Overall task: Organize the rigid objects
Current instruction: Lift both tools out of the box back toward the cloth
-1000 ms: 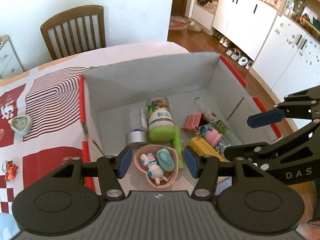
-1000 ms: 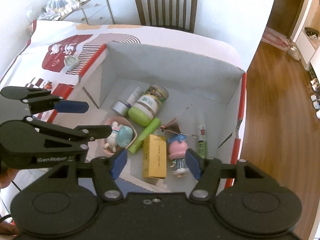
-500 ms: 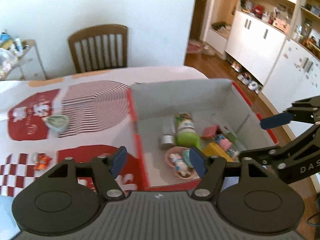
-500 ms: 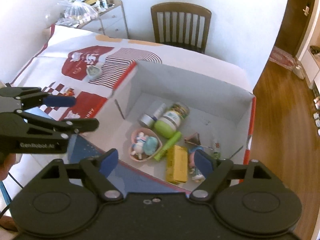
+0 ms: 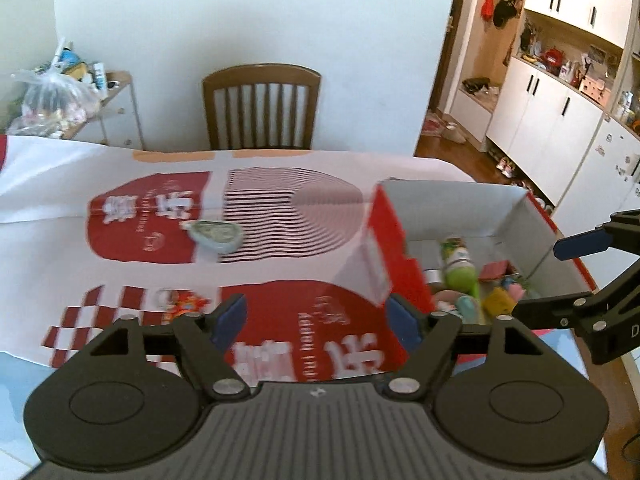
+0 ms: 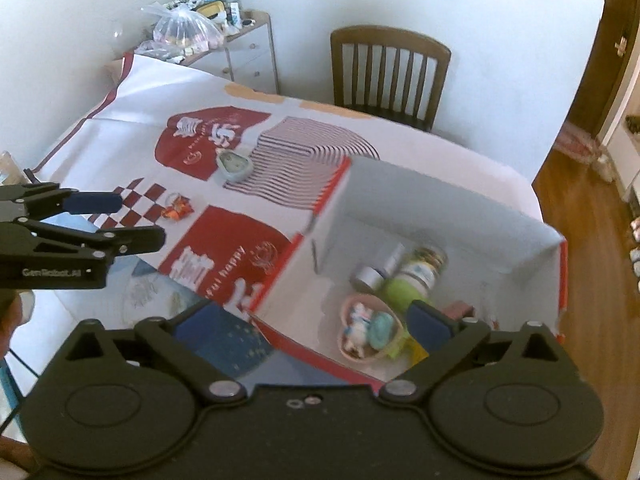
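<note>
Both grippers pulled back from box; fingers wide apart, seemingly empty.

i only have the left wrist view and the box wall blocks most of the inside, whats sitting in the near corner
Observer: A pink heart-shaped dish lies by the front wall of the box, with a small white figure and a teal piece in it.
Operator: anything out on the tablecloth besides the green heart thing
Observer: Yes, a small orange trinket lies on the red-and-white checks, apart from the green one.
Operator: right gripper holding anything
Observer: No, the right gripper is open, with nothing between its fingers.
</note>
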Tool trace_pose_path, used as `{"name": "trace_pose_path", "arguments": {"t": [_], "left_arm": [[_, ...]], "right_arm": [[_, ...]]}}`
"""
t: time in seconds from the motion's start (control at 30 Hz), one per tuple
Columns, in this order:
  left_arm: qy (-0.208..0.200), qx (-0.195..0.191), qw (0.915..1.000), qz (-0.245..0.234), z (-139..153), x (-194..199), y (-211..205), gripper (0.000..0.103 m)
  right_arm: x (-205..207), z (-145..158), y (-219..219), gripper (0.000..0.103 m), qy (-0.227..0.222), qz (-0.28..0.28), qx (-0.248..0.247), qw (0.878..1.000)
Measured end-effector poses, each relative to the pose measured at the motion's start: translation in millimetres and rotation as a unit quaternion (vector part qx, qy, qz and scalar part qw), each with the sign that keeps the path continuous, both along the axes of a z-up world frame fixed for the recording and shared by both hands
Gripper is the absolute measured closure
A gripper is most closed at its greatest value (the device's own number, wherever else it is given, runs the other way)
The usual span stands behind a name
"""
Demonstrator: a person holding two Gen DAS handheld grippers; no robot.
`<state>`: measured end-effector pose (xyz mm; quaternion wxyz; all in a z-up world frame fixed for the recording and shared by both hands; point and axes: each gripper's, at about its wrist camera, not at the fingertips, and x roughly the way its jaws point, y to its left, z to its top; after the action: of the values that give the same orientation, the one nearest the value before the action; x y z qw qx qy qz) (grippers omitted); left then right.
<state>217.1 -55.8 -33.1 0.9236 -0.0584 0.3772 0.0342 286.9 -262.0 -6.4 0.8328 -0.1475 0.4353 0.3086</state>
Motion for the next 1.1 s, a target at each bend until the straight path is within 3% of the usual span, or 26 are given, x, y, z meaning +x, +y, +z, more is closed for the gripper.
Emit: {"name": "trace_pose_path", "arguments": {"t": [0.43, 0.57, 0.63, 0.87, 1.1], "left_arm": [[0.000, -0.026, 0.9996, 0.008, -21, -25, 102, 0.021], [-0.008, -0.023, 0.9997, 0.001, -31, -26, 121, 0.008], [-0.007, -0.021, 0.9997, -0.002, -38, -23, 129, 0.001], [-0.017, -0.025, 0.9994, 0.019, -63, -8, 152, 0.001], [-0.008, -0.057, 0.9976, 0.039, -88, 8, 170, 0.001]], "right_arm": [[-16, -14, 89, 0.000, 0.003, -0.003, 0.015, 1.000], [-13, -21, 112, 0.000, 0.003, -0.006, 0.014, 1.000], [-8, -26, 125, 0.000, 0.005, -0.011, 0.009, 1.000], [15, -40, 166, 0.000, 0.004, -0.010, -0.004, 1.000], [46, -49, 209, 0.000, -0.011, 0.022, -0.010, 1.000]]}}
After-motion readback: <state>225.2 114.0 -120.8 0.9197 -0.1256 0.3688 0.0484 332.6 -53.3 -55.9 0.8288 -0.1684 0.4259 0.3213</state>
